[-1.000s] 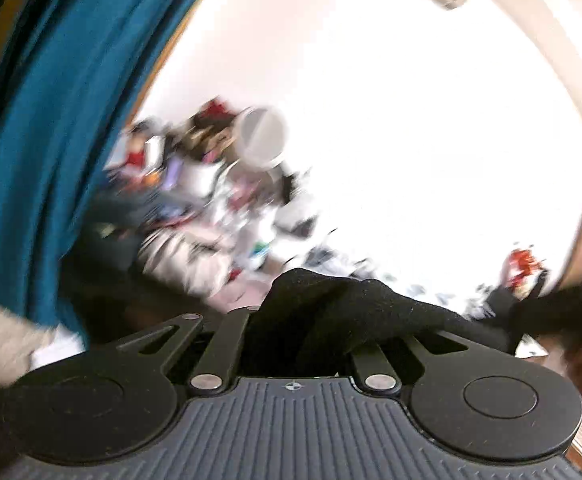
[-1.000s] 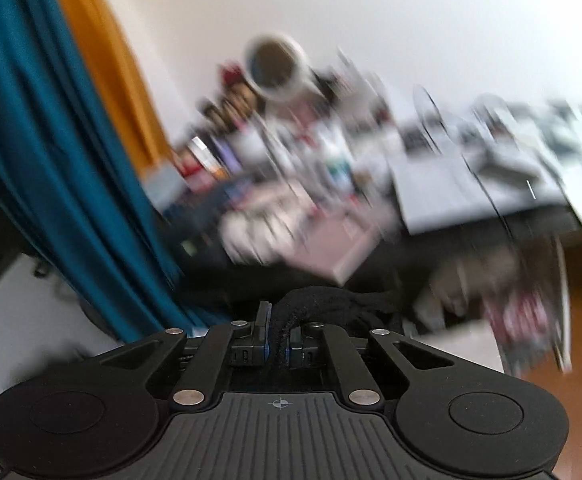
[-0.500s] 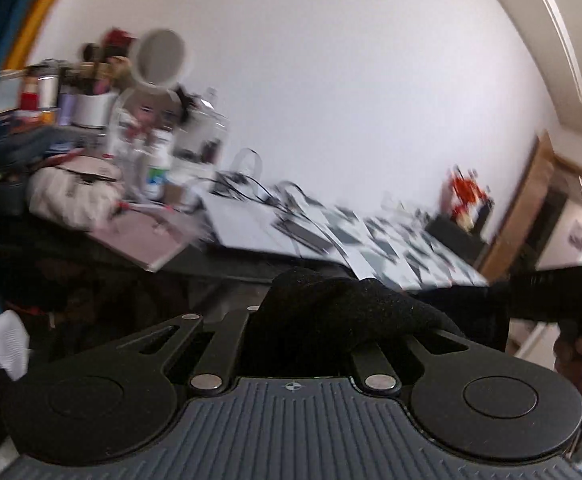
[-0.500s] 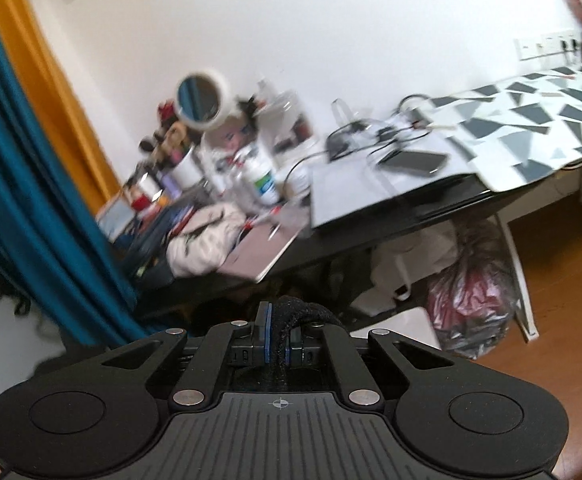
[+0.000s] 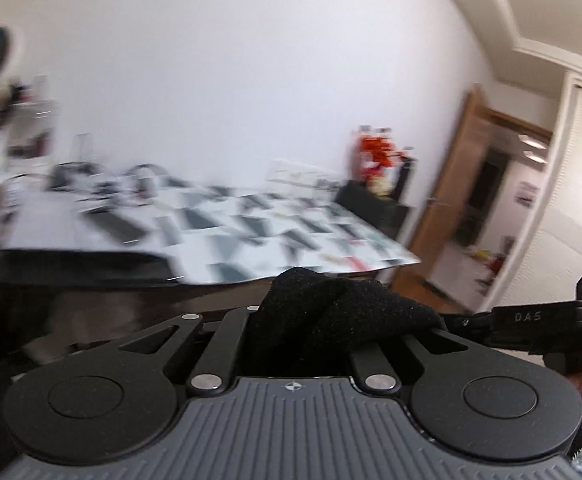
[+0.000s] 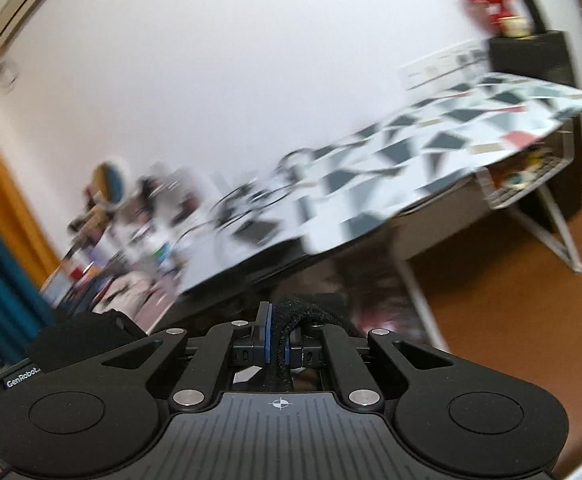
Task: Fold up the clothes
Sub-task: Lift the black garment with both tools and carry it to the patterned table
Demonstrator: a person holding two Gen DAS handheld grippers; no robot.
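Your left gripper (image 5: 323,332) is matt black plastic with a ribbed grey housing and bright metal rivets; the black garment (image 5: 331,312) bunched in it looks fuzzy, coarse knit. Your right gripper's (image 6: 277,344) blue pads (image 6: 267,334) look rubbery. The table (image 6: 431,160) has a smooth, patterned top.

Both views were bright with soft, even daylight; its source could not be told. The white wall (image 5: 251,60) was nearly washed out. Motion blur smeared the patterned table (image 5: 251,232) and the clutter beside it, while each gripper body stayed sharp. Fisheye distortion bent the door frame (image 5: 451,184) and the ceiling edge above it.
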